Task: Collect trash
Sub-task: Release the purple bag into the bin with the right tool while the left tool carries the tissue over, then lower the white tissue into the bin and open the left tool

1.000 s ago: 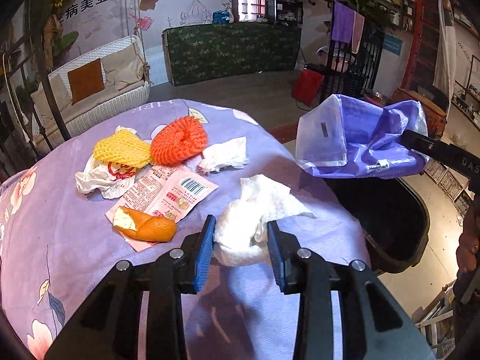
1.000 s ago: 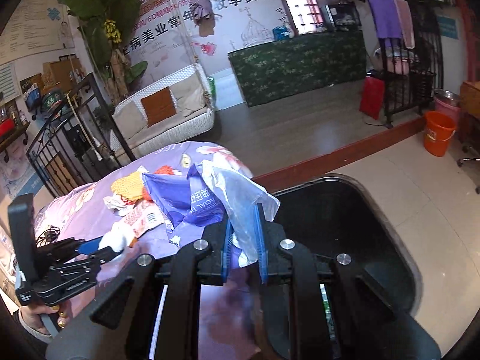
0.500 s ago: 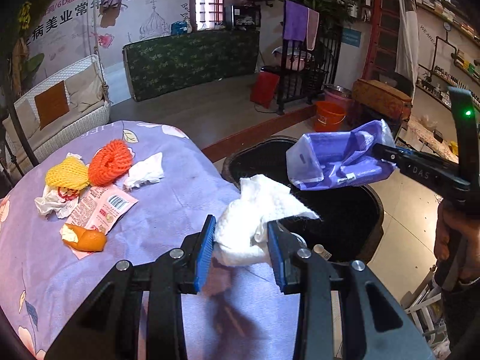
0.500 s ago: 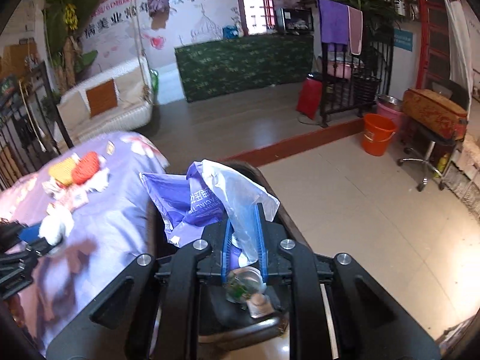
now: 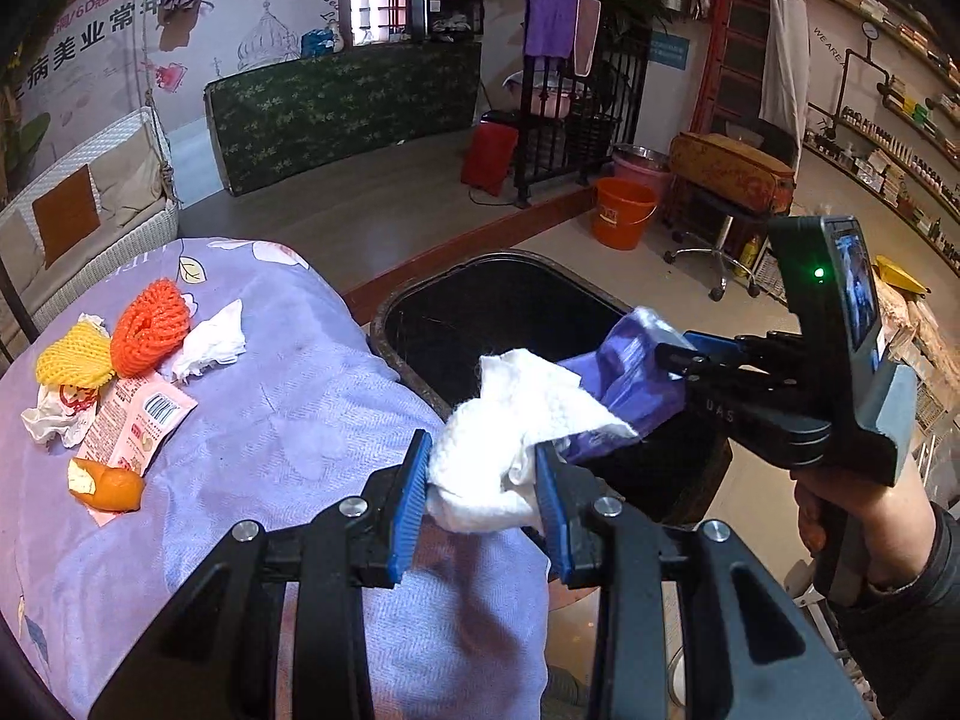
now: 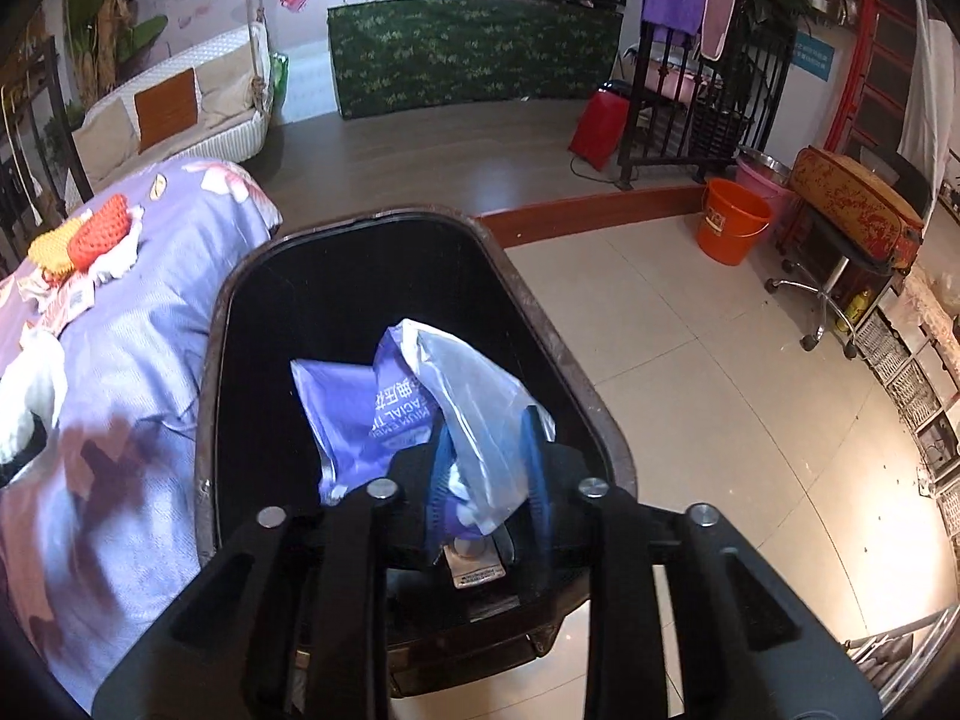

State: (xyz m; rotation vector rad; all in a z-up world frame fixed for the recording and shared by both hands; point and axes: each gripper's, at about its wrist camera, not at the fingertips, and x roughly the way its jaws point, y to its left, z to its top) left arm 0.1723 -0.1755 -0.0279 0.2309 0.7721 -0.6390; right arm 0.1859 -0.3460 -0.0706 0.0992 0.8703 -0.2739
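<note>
A crumpled white tissue (image 5: 504, 450) sits wedged between the blue pads of the left gripper (image 5: 483, 495), which pinch it from both sides; it hangs just over the near rim of the black bin (image 5: 516, 300), at the edge of the table beside the bin. A purple plastic bag (image 6: 372, 408), printed with white lettering and backed by a clear translucent flap, lies above the mouth of the bin, between the fingers of the right gripper (image 6: 486, 468). Those jaws have just been opening, and the bag is still between them, though whether the pads press on it cannot be told. The right gripper points steeply down into the bin, held by a hand (image 5: 858, 510) in a dark sleeve on the bin's far side from the table. The left gripper tilts downward toward the bin's rim. Farther from the bin, on the purple cloth (image 5: 270, 420), lie an orange foam net (image 5: 150, 327), a yellow foam net (image 5: 75, 354), another white tissue (image 5: 210, 342), a pink wrapper (image 5: 141, 420) and an orange peel (image 5: 108, 483).
</note>
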